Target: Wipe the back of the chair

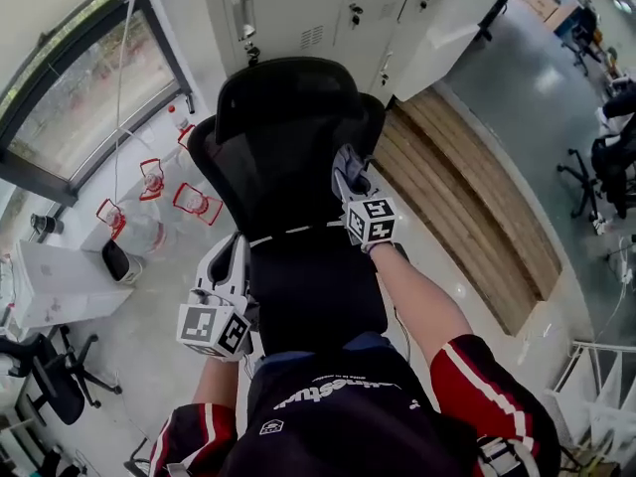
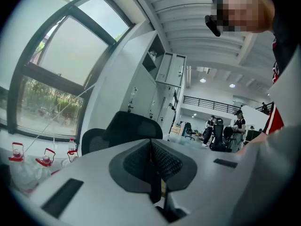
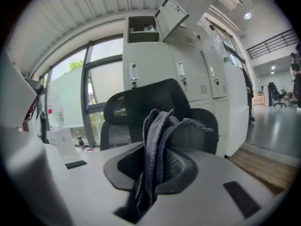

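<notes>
Left gripper: jaws shut together, empty, chair back beyond them. Right gripper: jaws clamping grey cloth, backrest directly ahead. Step, apparently: approach; next, press cloth against mesh and sweep.

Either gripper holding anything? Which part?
Right gripper shut on the grey cloth, pinched by a bunched fold, rest sticking out past the tips. Left gripper shut, empty.

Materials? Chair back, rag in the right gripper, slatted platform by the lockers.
Chair back: black mesh, matte, partly see-through, on a frame that looks like plastic. Rag: soft grey cloth, limp folds and fuzzy edges, perhaps microfibre or terry. Platform: pale wood planks with seams between boards; finish unclear.
</notes>
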`<move>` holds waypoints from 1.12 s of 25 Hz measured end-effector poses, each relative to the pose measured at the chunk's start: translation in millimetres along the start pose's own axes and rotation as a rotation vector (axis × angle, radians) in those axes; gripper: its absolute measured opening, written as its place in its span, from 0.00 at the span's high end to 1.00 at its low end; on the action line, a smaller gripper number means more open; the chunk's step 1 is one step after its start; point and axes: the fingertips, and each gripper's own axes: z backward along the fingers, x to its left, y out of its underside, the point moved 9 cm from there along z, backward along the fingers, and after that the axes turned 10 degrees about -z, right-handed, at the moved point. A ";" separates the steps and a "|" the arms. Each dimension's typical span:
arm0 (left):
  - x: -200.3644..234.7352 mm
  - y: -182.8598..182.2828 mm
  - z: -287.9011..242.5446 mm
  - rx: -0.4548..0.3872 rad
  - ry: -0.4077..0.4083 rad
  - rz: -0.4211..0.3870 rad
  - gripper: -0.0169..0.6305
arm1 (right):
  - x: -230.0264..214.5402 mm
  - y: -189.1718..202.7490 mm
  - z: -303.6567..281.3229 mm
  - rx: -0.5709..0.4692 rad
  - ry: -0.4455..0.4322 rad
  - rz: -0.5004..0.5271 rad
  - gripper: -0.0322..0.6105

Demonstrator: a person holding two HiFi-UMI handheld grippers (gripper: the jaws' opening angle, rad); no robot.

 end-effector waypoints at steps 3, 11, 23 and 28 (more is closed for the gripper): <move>-24.9 -0.1 -16.1 0.013 0.007 -0.005 0.93 | -52.9 9.4 21.3 0.019 0.095 -0.025 0.84; -71.2 8.0 -38.8 0.061 -0.057 -0.025 0.93 | -148.8 29.2 30.8 0.086 0.172 -0.023 0.84; -59.2 3.4 6.6 0.102 -0.198 -0.075 0.93 | -165.2 45.9 -19.2 0.147 0.179 -0.009 0.85; -42.1 6.0 33.4 0.113 -0.237 -0.078 0.93 | -150.8 52.5 -34.2 0.165 0.191 0.008 0.85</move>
